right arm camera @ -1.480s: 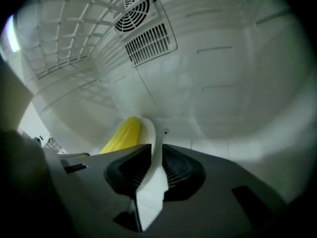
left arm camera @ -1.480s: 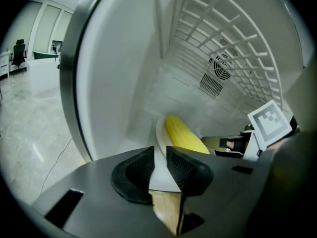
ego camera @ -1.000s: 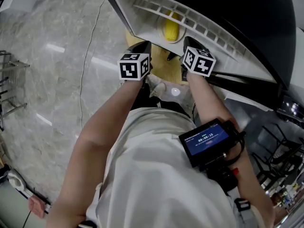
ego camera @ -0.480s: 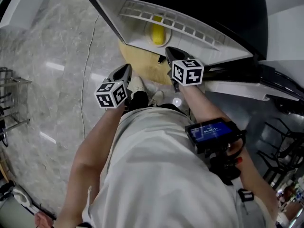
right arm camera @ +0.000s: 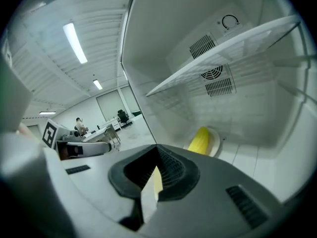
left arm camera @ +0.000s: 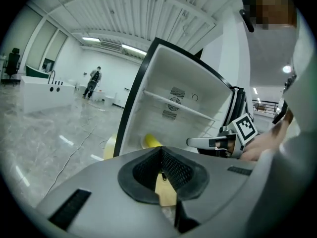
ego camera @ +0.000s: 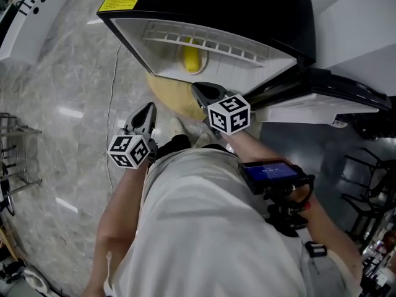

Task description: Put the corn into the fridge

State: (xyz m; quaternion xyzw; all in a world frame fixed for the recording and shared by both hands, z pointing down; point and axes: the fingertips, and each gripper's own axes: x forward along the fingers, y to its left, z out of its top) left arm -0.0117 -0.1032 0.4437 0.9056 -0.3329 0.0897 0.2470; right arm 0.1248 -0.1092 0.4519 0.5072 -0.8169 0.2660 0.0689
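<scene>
The yellow corn (ego camera: 190,57) lies on a pale plate on the floor of the open fridge (ego camera: 247,17), under a white wire shelf (ego camera: 204,42). My right gripper (ego camera: 204,93) is shut and empty, just outside the fridge opening. My left gripper (ego camera: 146,115) is lower and to the left, over the floor, also shut and empty. The left gripper view shows the corn (left arm camera: 151,142) past the left gripper (left arm camera: 161,168), and the right gripper (left arm camera: 210,143). In the right gripper view the corn (right arm camera: 200,139) rests on its plate (right arm camera: 214,142) beyond the right gripper (right arm camera: 156,168).
The fridge door (ego camera: 322,98) stands open at the right. A tan mat (ego camera: 167,91) lies on the marble floor in front of the fridge. A thin cable (ego camera: 111,98) runs over the floor; a metal rack (ego camera: 12,147) stands at far left. A person (left arm camera: 92,82) stands far off.
Both grippers have drawn back from the fridge opening toward my body. The left one dropped down and left. The corn stays on its plate inside.
</scene>
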